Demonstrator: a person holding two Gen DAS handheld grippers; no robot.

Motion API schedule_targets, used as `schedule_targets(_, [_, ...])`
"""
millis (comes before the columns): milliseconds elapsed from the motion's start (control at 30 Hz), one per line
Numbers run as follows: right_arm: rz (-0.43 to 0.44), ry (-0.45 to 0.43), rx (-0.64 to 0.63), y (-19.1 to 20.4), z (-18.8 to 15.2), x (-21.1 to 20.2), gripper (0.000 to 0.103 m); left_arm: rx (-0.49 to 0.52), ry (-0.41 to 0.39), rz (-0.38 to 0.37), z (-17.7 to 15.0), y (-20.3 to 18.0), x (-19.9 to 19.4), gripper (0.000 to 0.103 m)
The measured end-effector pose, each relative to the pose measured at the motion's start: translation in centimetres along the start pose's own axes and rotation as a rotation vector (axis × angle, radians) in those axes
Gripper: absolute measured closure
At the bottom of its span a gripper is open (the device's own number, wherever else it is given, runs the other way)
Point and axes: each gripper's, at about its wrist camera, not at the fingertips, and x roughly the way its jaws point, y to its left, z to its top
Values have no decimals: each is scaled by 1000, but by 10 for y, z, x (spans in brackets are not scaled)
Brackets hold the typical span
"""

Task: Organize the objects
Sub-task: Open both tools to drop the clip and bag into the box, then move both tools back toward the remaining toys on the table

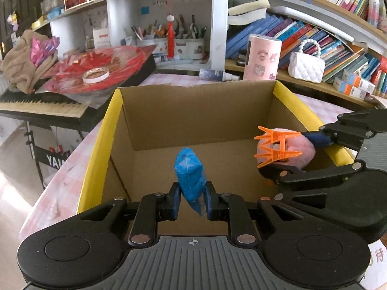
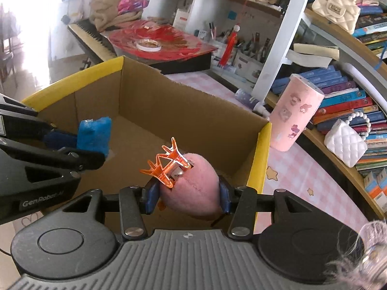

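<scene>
An open cardboard box [image 1: 154,111] with yellow flaps stands on the pink checked table, seen too in the right wrist view [image 2: 169,101]. My left gripper [image 1: 192,199] is shut on a blue plastic-wrapped packet [image 1: 189,174] held over the box's inside. From the right, my right gripper [image 1: 285,155] reaches over the box's right rim, shut on a pink plush hair clip with orange claw teeth [image 1: 278,145]. In the right wrist view the same clip [image 2: 191,188] sits between the blue pads [image 2: 151,195] of the right gripper [image 2: 187,197], and the left gripper [image 2: 79,145] holds the blue packet [image 2: 94,135] at the left.
A pink tumbler [image 1: 262,56] and a white quilted bag [image 1: 306,66] stand beyond the box by the bookshelf. A spray bottle [image 1: 215,75] lies behind the box. At the left, a keyboard [image 1: 41,107] carries red paper and a tape roll [image 1: 95,75].
</scene>
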Motion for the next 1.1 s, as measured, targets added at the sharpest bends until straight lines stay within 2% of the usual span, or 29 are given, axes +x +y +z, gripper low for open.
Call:
schedule_targets(67, [3,8,-1,-1,0,1,57,7,5,2,0,-1,1,84])
schedule_targets(167, [7,10,4,0,0,0,55,22,4,16,0,-3,1,77])
schedule_targets(233, [-1,-2,5,1,-1,-3,54,14,-6,41,2,-3,-2,67])
schedule_targets(300, [-25,-25,10,1,-2,-8,50,-4,-47,63,3,-2,-12,57])
schedule_targets(400, [-52,-70,54,-4,-3,-21,43,-36,-116,51,4,4,-31,41])
schedule_targets(467, [-61,-101,87,-8,-2,-32,38,-46,-157,42,6,6,-46,38])
schedule_targets(600, [-95,-162,129,-8,-1,-57,37,-37,-222,30,8,3,-75,32])
schedule_targets(700, [-119,-194,168,-6,-2,-77,32,-40,-248,37,4,2,-92,21])
schedule_targets(867, [-144,-229,228,2,-16,-110,28,-67,-241,39,-17,5,-114,20])
schedule_targets(1100, [-173,-189,339,24,-49,-141,28,-82,-189,36,-53,13,-132,20])
